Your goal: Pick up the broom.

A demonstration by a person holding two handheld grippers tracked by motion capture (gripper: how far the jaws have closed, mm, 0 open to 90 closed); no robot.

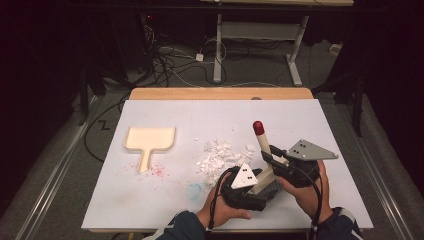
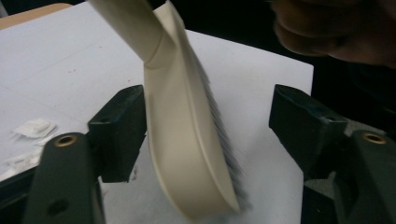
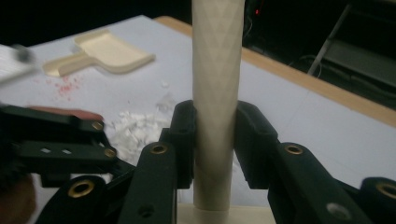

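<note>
A cream hand brush with a red-tipped handle (image 1: 260, 139) stands upright near the table's front right. My right gripper (image 1: 268, 156) is shut on the handle (image 3: 217, 93), with both pads pressed to its sides. My left gripper (image 1: 261, 192) sits low beside it, jaws apart around the brush head (image 2: 187, 140). One pad touches the head's cream back and the other stands well off from the dark bristles. A pile of white scraps (image 1: 220, 157) lies just left of the brush. The cream dustpan (image 1: 149, 140) rests flat at the left, handle toward me.
Red crumbs (image 1: 157, 171) and a faint blue ring mark (image 1: 194, 190) spot the white table cover (image 1: 200, 112) near the dustpan. A bare wooden strip (image 1: 220, 93) runs along the far edge. Beyond it are cables and desk legs on the floor.
</note>
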